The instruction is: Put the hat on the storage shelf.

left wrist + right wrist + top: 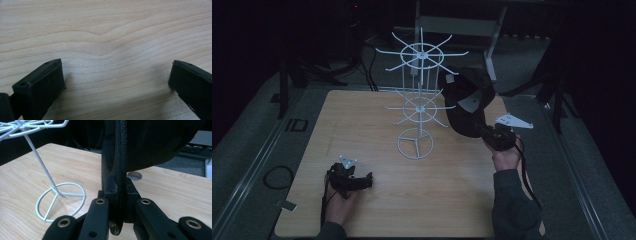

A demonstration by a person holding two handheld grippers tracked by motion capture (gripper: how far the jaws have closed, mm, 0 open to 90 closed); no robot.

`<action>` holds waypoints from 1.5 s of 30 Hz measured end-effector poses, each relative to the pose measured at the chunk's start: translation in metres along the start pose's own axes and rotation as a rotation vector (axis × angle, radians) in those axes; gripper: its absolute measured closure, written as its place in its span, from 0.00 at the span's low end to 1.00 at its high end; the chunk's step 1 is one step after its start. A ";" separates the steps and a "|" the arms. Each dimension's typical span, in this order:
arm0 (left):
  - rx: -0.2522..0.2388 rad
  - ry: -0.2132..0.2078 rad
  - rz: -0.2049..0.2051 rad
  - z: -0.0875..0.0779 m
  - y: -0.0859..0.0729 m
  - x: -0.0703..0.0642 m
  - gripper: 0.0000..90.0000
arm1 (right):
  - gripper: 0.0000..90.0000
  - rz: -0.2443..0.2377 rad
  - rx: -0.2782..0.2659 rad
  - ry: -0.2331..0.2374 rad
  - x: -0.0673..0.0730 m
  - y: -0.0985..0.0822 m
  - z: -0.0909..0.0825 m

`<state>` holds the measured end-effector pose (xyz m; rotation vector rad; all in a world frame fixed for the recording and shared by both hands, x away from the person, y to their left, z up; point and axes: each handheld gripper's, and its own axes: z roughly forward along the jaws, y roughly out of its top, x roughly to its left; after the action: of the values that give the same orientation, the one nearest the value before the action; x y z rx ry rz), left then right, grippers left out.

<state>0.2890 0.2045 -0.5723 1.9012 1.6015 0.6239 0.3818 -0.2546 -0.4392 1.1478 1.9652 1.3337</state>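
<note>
Right gripper is clenched on the edge of a black cap, and in the right gripper view the jaws are pressed tight on the stitched brim. The cap is lifted above the wooden table, to the right of the white wire rack, close to the arms of the lower tier. Whether the cap already touches one of these arms, I cannot tell.

My judgement: picking up is done, and the hanging itself remains. The cap is not yet resting on any arm of the rack, so it must be brought over an arm and then released.

The person's right hand holds its gripper raised and pointing up toward the rack, with the forearm coming from the bottom edge. The left gripper lies low at the near left of the table, well apart from the rack, jaws spread wide with only bare wood between them.
</note>
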 end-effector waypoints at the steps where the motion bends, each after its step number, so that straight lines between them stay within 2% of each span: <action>1: 0.002 0.000 0.002 0.000 0.000 0.000 0.00 | 0.95 0.000 -0.003 0.001 0.000 0.001 0.000; 14: 0.002 0.000 0.002 0.000 0.000 0.000 0.00 | 0.95 -0.021 -0.042 0.002 0.000 0.009 -0.005; 45: 0.001 0.000 0.001 0.000 0.000 0.000 0.00 | 0.95 -0.075 -0.092 0.017 0.002 0.029 -0.010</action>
<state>0.2890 0.2046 -0.5722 1.9036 1.6010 0.6235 0.3832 -0.2528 -0.4089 1.0137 1.9184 1.3837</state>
